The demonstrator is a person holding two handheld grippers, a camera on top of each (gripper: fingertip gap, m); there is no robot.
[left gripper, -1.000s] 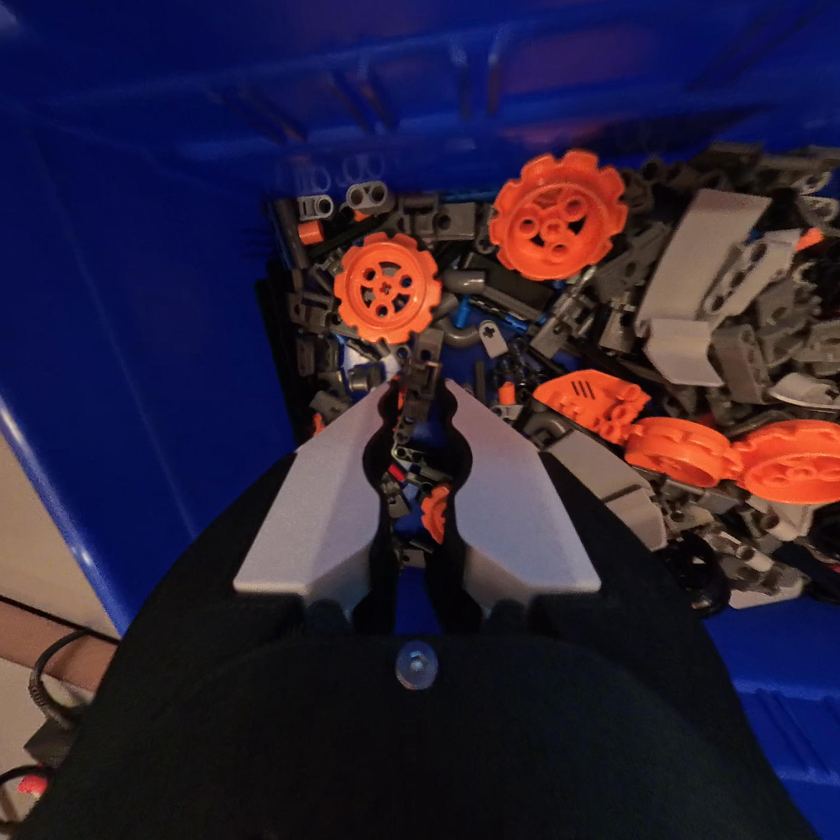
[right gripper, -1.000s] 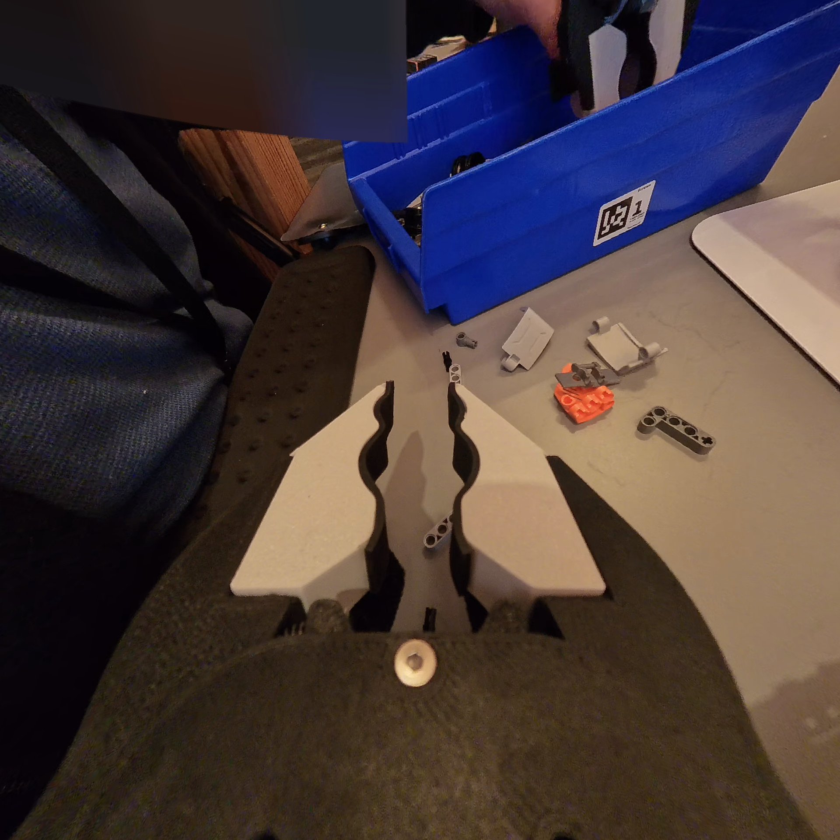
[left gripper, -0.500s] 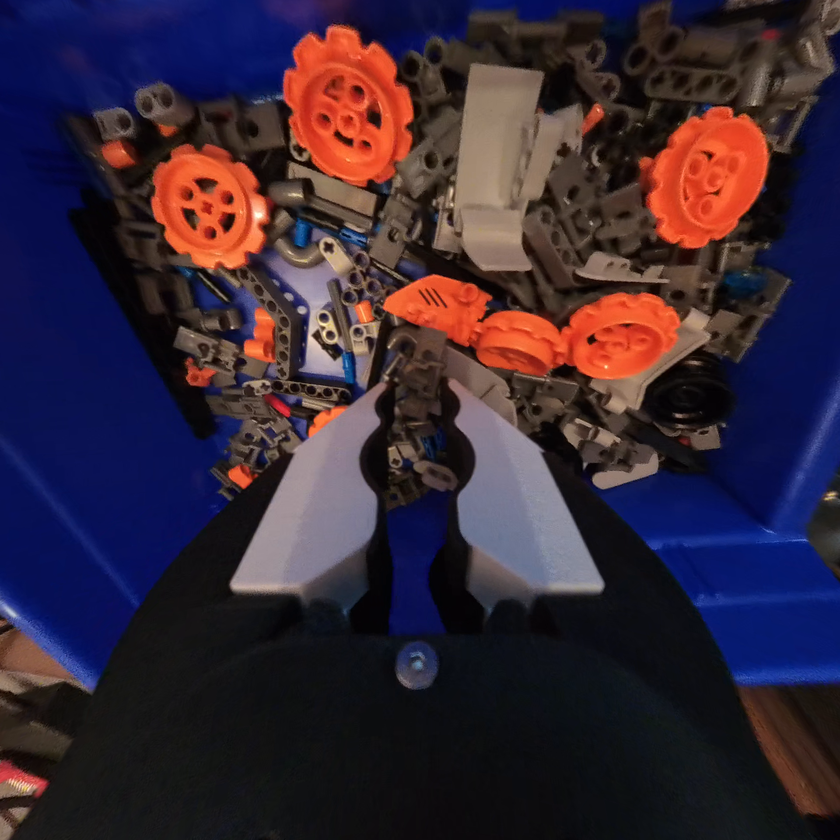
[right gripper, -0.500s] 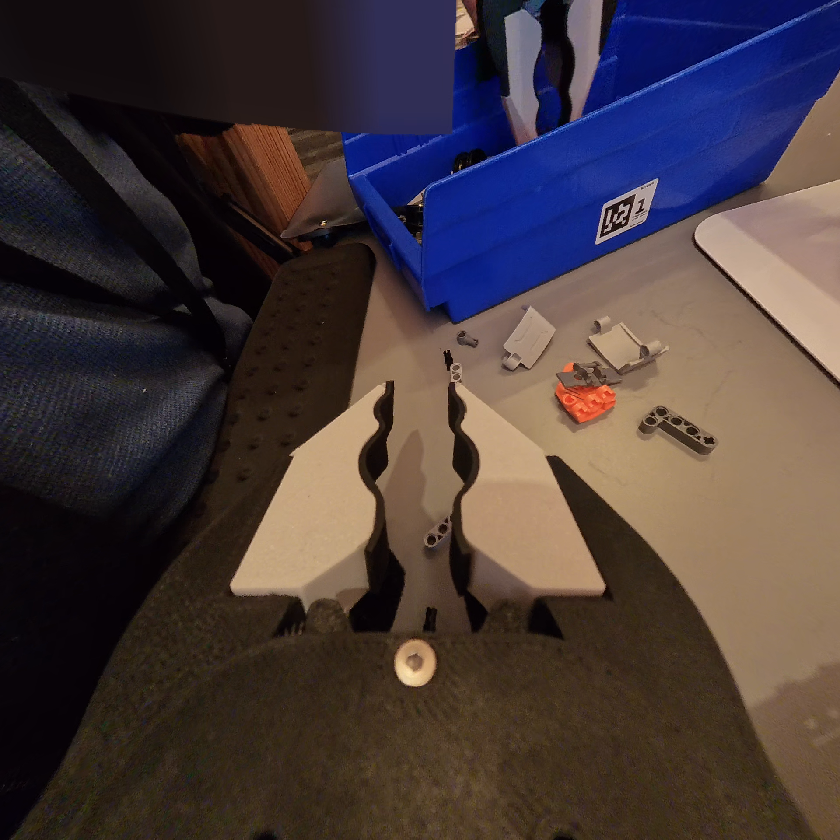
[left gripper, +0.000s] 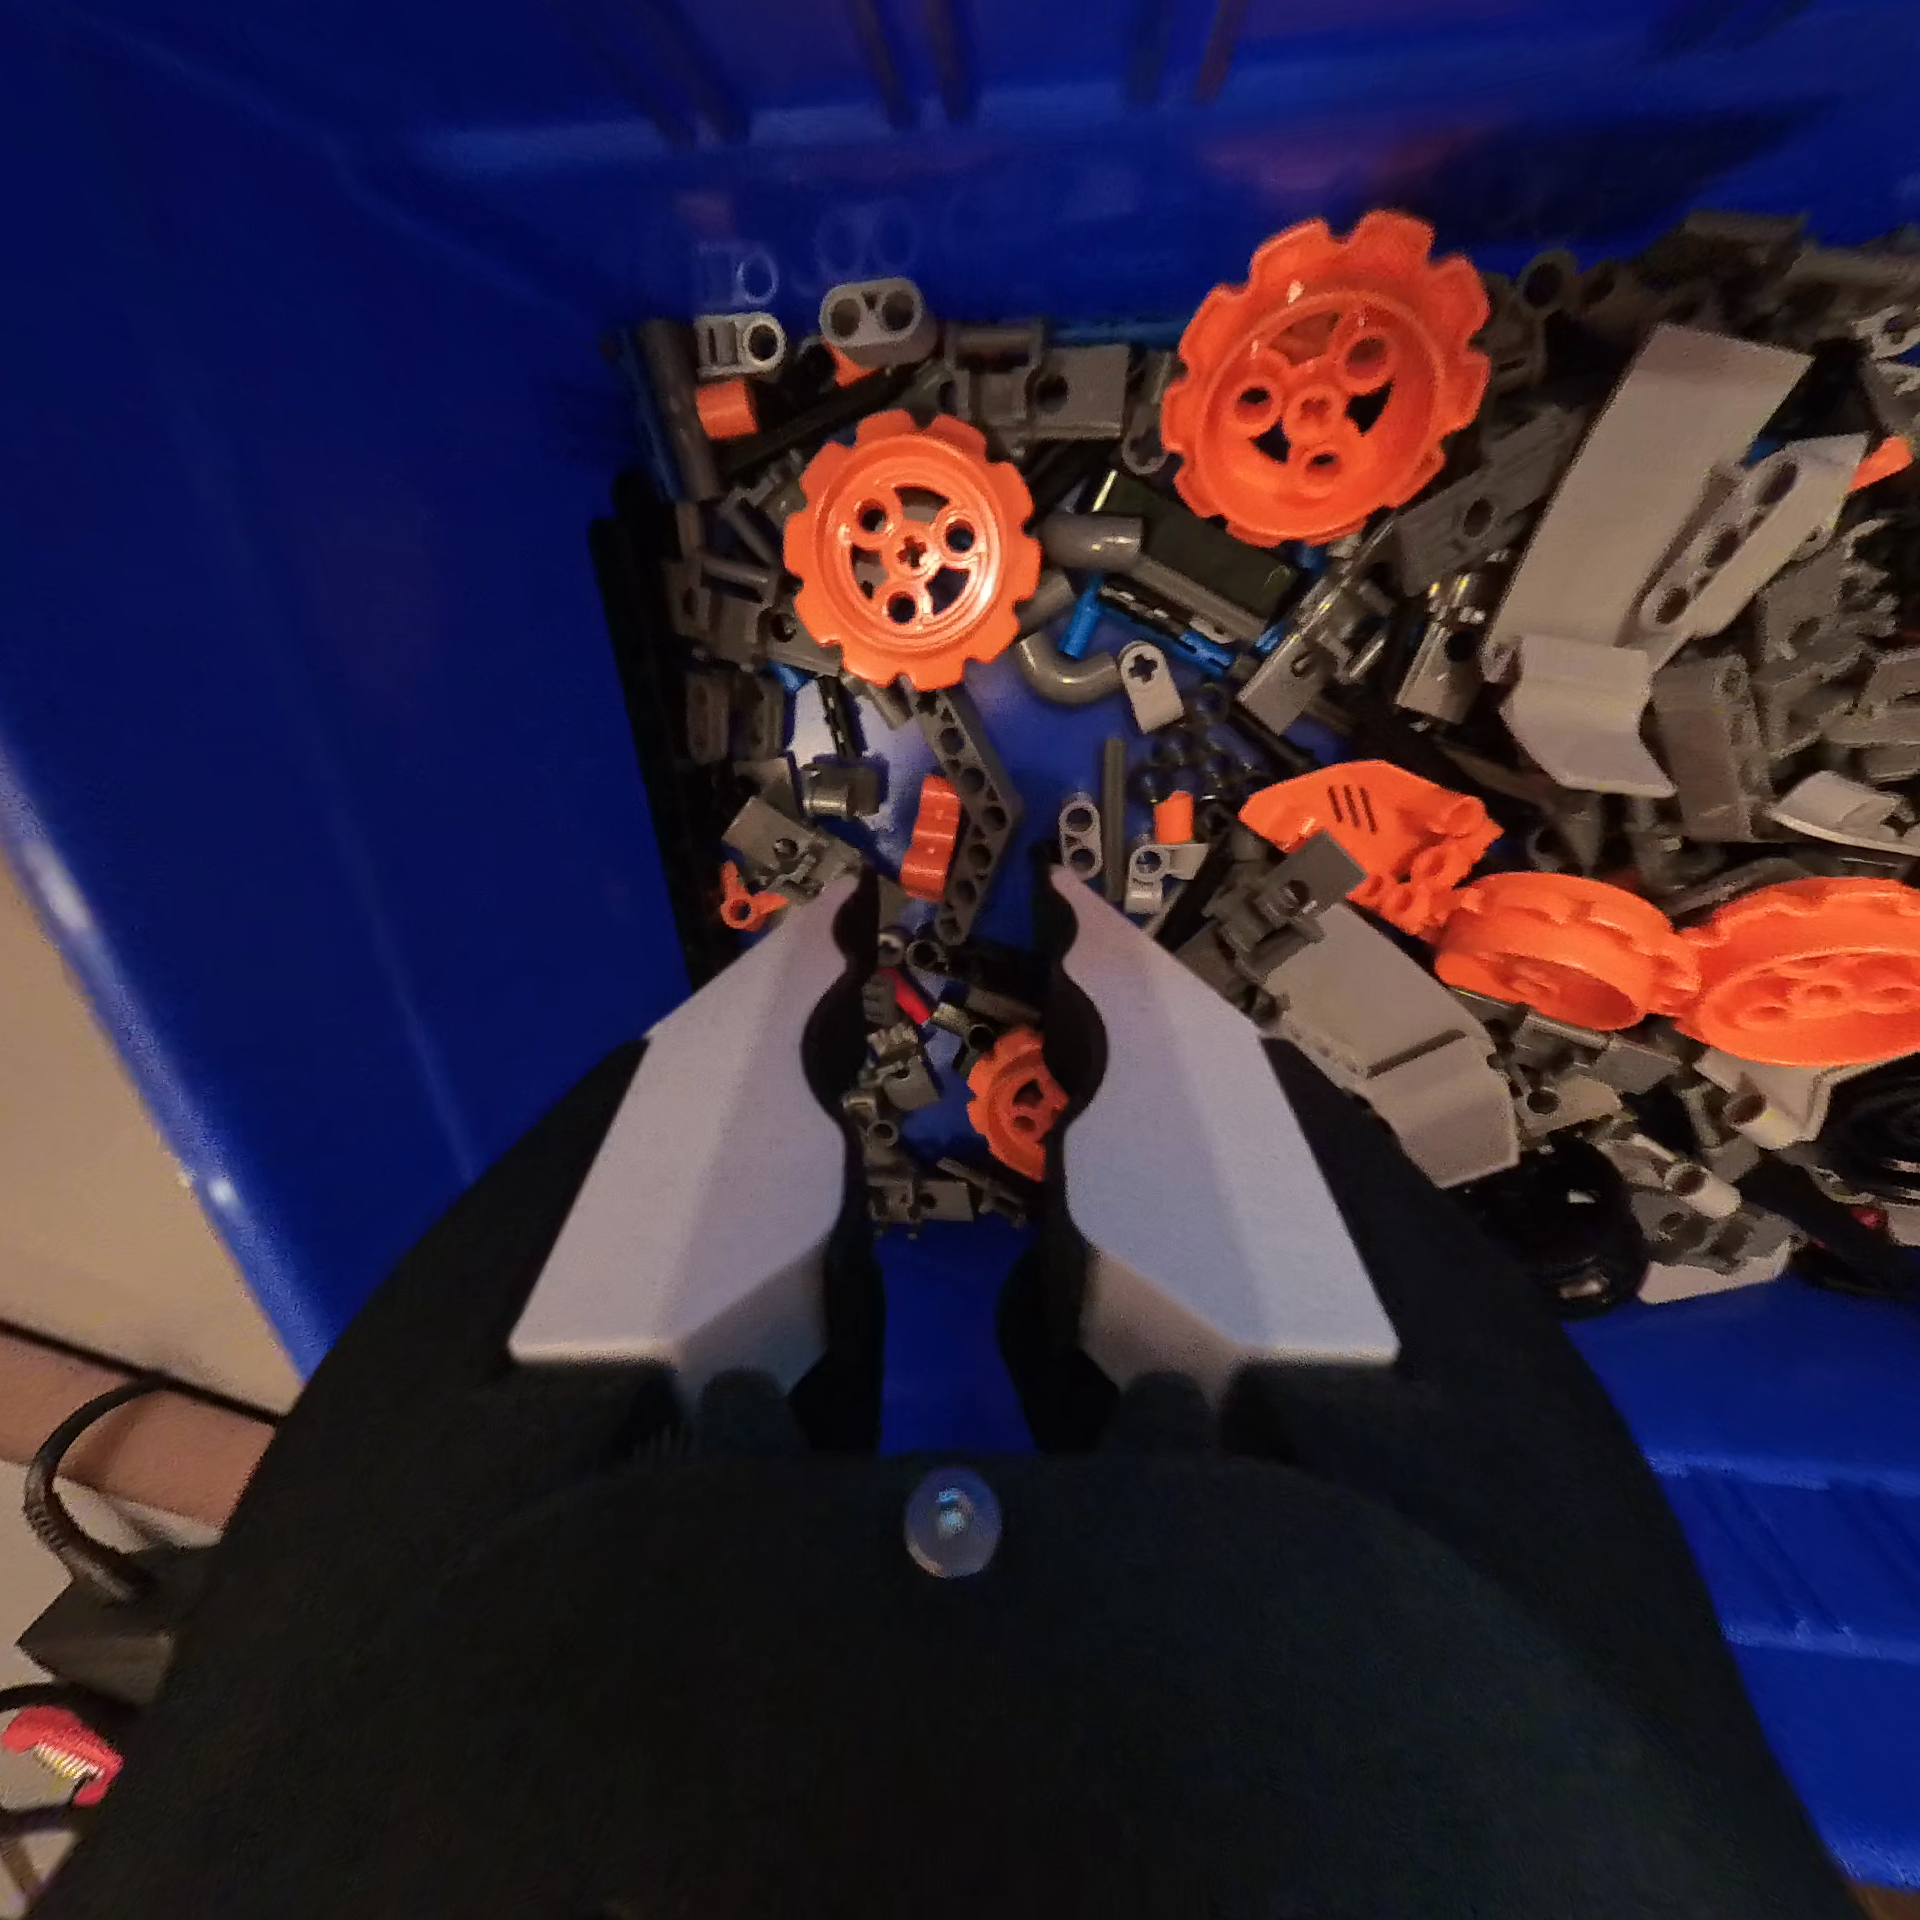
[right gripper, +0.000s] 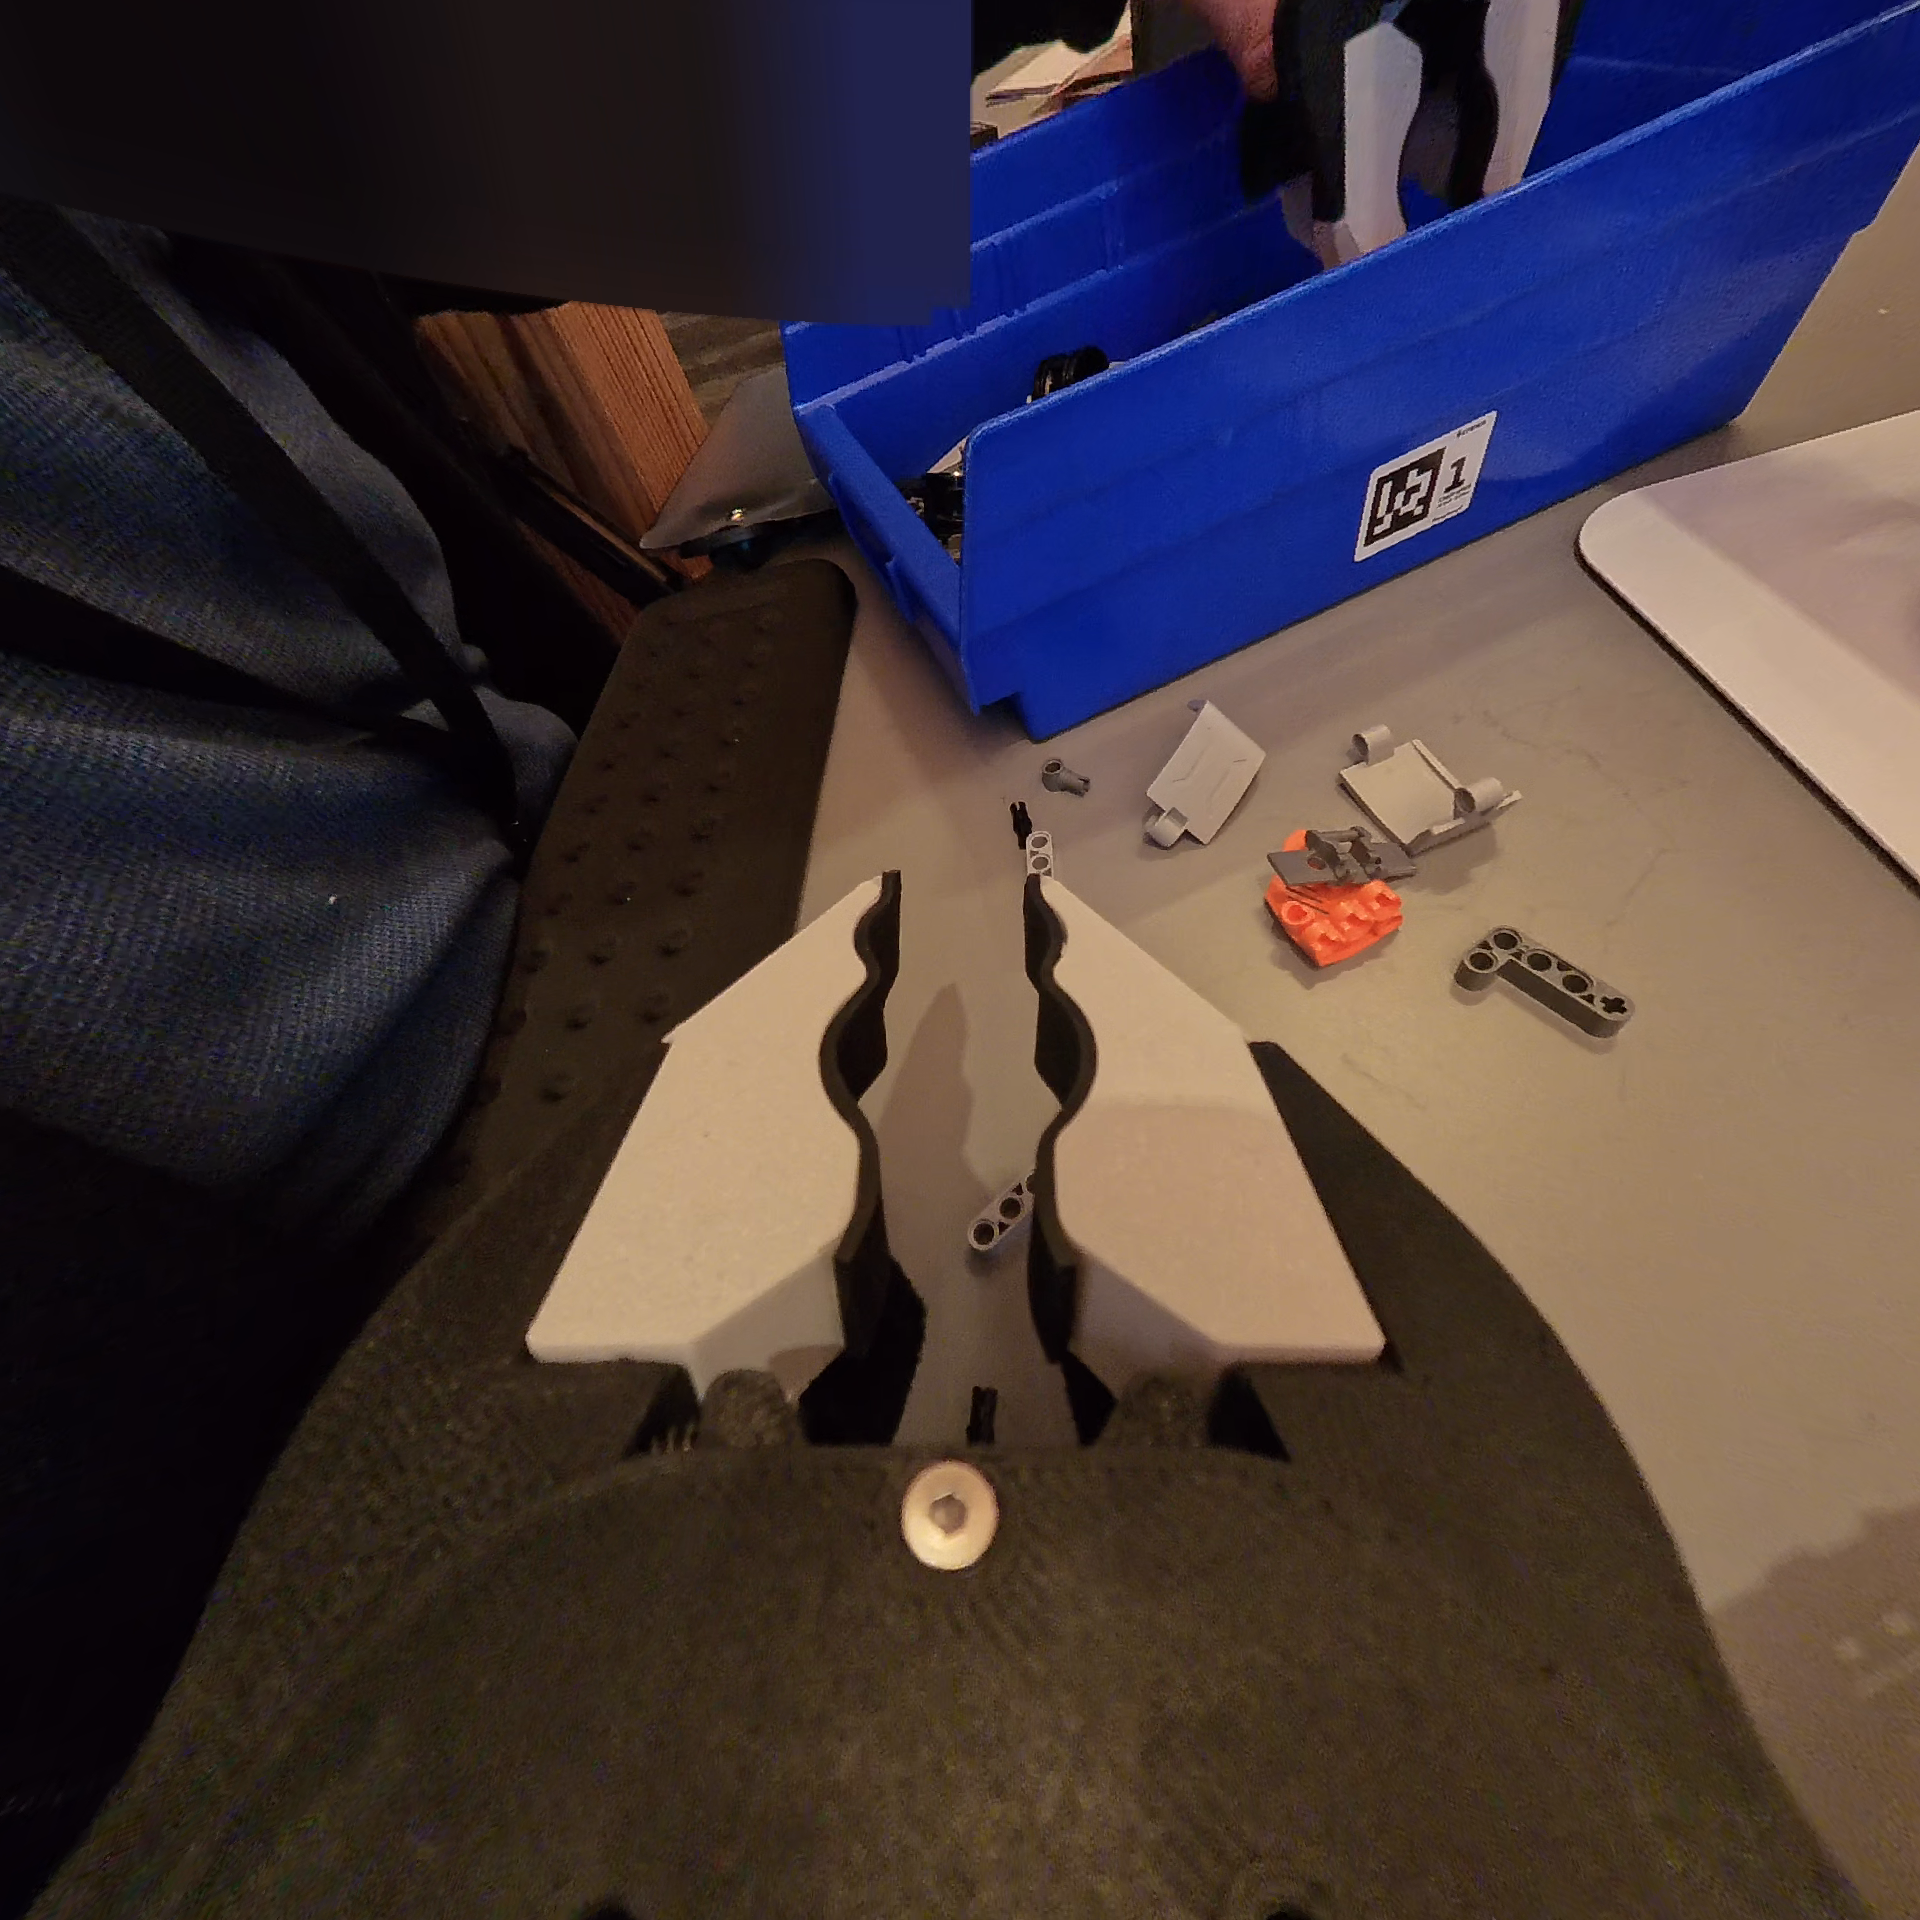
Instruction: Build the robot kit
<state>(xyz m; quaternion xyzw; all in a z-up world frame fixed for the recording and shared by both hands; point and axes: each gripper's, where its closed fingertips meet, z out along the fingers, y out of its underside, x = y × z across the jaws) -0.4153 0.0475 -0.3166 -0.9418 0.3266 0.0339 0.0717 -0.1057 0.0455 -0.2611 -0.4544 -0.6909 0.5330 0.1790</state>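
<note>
Now the left gripper (left gripper: 951, 883) has swung back to the left corner of the blue bin (left gripper: 343, 540), and the dark piece seen at its tips half a second ago is gone; its fingers stand spread over small grey pegs and a bent beam (left gripper: 971, 821). Toothed orange wheels (left gripper: 911, 548) lie beyond. The right gripper (right gripper: 961, 883) stays open above the grey table (right gripper: 1558, 1247), a short grey beam (right gripper: 1003, 1214) partly hidden behind one finger.

Lay scattered on grey table (right gripper: 1558, 1299): two light grey panels (right gripper: 1205, 781), orange piece (right gripper: 1335, 920), dark grey beam (right gripper: 1543, 984). Stood behind: blue bin (right gripper: 1195, 540), filled with orange wheels (left gripper: 911, 548).
</note>
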